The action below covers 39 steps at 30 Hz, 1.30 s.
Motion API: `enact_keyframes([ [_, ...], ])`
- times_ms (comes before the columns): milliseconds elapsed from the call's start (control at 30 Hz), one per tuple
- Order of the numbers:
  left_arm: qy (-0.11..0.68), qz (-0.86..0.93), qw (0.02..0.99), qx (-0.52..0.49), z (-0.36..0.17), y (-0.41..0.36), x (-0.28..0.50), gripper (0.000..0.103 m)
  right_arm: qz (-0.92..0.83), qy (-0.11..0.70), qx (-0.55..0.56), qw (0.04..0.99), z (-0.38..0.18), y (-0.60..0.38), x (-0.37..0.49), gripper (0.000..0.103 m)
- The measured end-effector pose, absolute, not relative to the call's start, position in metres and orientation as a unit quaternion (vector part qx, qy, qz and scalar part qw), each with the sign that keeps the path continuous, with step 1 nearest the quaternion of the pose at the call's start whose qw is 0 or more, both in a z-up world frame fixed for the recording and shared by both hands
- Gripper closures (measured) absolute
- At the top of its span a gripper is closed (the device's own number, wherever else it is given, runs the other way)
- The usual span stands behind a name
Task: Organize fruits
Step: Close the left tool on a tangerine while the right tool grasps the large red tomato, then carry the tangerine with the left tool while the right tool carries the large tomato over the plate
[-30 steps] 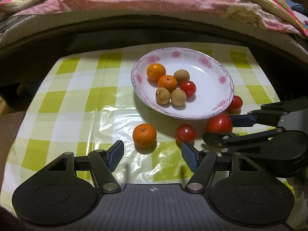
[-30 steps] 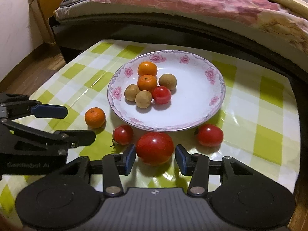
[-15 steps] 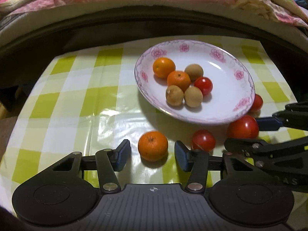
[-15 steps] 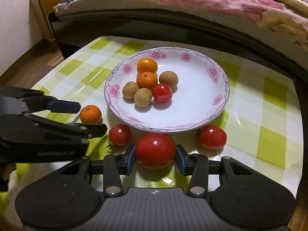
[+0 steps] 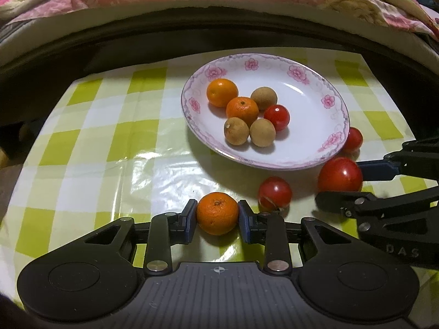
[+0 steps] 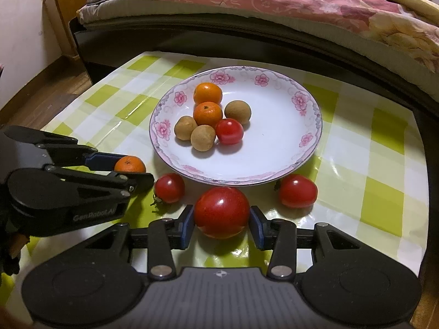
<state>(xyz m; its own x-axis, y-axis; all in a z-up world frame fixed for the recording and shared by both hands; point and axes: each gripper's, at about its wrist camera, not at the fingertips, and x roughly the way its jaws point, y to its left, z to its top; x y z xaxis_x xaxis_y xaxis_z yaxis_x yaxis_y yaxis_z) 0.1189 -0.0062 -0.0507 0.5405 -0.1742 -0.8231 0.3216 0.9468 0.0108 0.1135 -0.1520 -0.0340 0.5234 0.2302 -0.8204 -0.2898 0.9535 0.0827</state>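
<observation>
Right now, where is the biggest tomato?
The biggest tomato sits on the checked cloth just in front of the plate, gripped between the right gripper's jaws, with smaller tomatoes on either side.

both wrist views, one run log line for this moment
left tongs: shut on mandarin | right tongs: shut on large tomato

Bare right half of plate (image 6: pixel 290 134); fruit cluster (image 6: pixel 211 123) on its left; two small tomatoes (image 6: pixel 169 187) flanking below.
</observation>
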Motion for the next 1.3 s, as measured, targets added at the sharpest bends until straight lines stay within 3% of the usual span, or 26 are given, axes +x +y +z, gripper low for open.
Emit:
enact_keyframes([
  [1300, 0.44, -0.192, 0.873, 0.087, -0.02, -0.024, 0.05, 0.064, 0.106, 0.462, -0.013, 0.88, -0.004, -0.159, 0.041, 0.059],
])
